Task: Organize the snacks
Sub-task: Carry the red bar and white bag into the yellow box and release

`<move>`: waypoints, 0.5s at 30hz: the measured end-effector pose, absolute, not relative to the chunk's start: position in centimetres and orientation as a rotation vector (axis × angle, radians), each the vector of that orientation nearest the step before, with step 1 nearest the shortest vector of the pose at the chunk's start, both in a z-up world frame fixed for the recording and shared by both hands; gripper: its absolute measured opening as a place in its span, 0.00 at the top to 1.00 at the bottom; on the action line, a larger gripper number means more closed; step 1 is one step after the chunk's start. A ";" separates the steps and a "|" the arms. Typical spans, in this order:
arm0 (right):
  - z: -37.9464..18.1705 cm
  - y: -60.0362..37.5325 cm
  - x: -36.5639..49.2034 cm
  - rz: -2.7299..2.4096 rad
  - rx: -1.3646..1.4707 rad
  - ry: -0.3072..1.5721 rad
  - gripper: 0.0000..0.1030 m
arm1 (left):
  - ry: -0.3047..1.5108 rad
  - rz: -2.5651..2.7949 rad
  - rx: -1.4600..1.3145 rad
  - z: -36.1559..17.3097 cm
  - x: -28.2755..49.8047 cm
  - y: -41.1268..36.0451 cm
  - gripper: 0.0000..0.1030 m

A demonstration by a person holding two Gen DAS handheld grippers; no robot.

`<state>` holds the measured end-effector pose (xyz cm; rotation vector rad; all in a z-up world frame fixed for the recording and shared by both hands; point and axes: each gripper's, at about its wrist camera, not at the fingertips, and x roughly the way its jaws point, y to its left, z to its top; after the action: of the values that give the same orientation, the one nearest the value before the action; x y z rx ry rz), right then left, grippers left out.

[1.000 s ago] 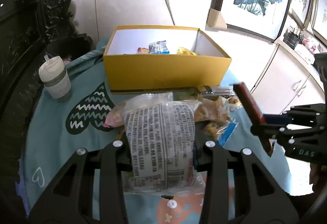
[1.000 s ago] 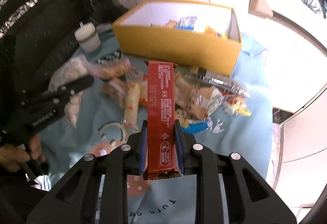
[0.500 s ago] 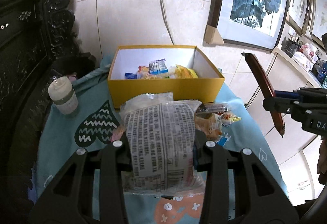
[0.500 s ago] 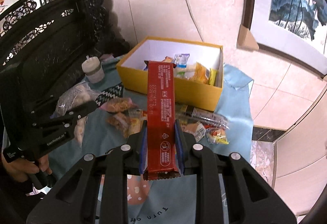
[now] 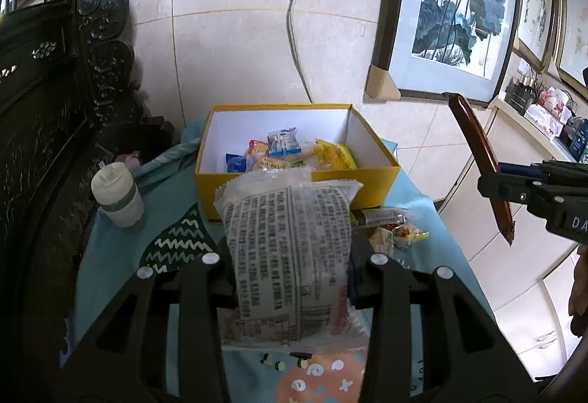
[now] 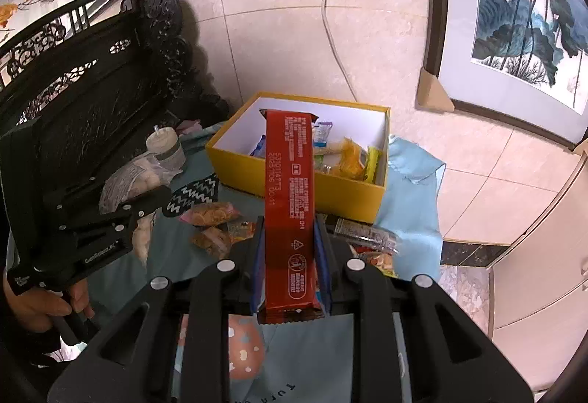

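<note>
Red snack bar (image 6: pixel 289 197): pinched low on its length by the right tongs (image 6: pixel 290 263), lifted clear of the counter (image 6: pixel 411 190), free end leaning toward the yellow box (image 6: pixel 341 193). Clear printed packet (image 5: pixel 290 256): clamped across its middle by the left tongs (image 5: pixel 294 267), also lifted, hanging just in front of the box's near wall. Box open on top, at the far middle of the counter, already part filled with small wrapped snacks (image 5: pixel 283 153) toward its centre and right; bare floor on the left side of it.

Best handling, as a judgement: carry each item over the near rim before letting go, high enough that the dangling lower ends clear the cardboard. Lower the bar flat along a wall instead of dropping it end-on, since a long stiff wrapper could prop up on the pile. Send the bulky packet to the bare left side. Take turns, one hand then the other, as both tongs crowd the same opening. Watch the lidded cup (image 5: pixel 117 199) at the left. More loose packets (image 6: pixel 213 215) left on the counter just in front of the box.
</note>
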<state>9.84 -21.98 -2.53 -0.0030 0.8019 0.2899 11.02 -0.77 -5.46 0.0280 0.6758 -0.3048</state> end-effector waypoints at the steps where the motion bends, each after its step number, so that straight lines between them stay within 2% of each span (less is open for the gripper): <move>1: -2.4 -22.1 10.0 0.288 -0.002 0.800 0.76 | 0.675 -0.305 0.027 -5.4 11.1 -0.8 0.61; 15: -0.7 -22.7 13.1 0.272 0.003 0.767 0.76 | 0.648 -0.298 0.042 -3.8 14.5 -2.0 0.61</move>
<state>13.06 -22.73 -0.72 0.0027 0.7674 0.2716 14.47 -1.98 -3.77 0.0424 0.6483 -0.2976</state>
